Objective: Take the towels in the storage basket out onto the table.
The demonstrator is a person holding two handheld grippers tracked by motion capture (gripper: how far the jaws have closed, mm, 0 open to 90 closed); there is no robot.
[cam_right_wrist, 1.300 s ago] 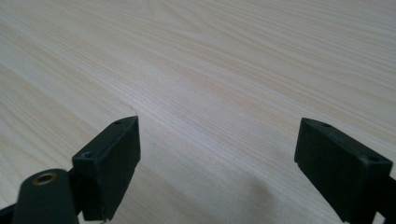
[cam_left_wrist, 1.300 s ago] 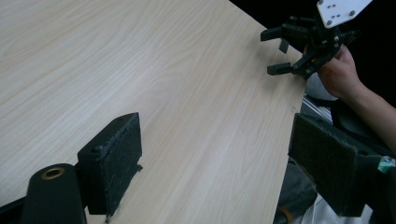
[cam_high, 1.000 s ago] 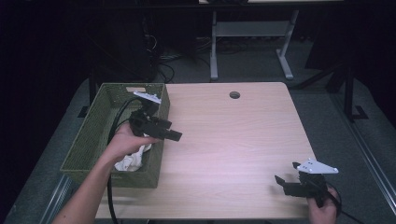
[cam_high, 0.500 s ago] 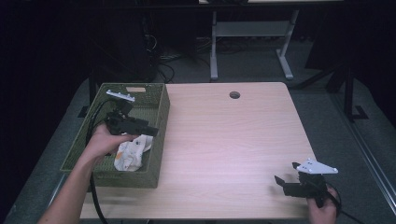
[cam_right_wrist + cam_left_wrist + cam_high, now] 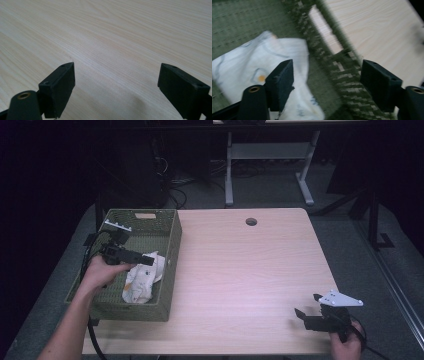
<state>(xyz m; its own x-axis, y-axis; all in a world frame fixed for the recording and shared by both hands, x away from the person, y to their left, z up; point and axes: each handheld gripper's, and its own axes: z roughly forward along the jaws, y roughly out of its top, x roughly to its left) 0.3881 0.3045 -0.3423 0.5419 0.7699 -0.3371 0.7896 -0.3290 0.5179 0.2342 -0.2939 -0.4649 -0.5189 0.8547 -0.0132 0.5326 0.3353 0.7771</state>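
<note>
1. Two grippers are seen at the table; the left gripper (image 5: 146, 260) is held over the green woven basket (image 5: 172, 265) at the table's left edge, and the right gripper (image 5: 306, 308) is rested near the front right corner of the wooden table (image 5: 250, 270), well apart from the basket.
2. The left gripper's jaws are spread wide with nothing between them; in the left gripper view the crumpled white cloth (image 5: 249, 72) is seen below and just beyond the left-hand jaw, while the other jaw is lined up over the basket's woven wall.
3. The cloth (image 5: 142, 277) is lain inside the basket, against its right-hand wall; its long axis is run roughly from the near end toward the far end of the basket, and a small orange mark is visible on it.
4. The cloth is judged far nearer to the left hand (image 5: 102, 272) than to the right; any reach for it would be made downward and slightly toward the person from the left gripper.
5. The right gripper's jaws are likewise held wide apart and empty; bare wood grain is seen between them.
6. Nothing besides the cloth can be made out in the basket.
</note>
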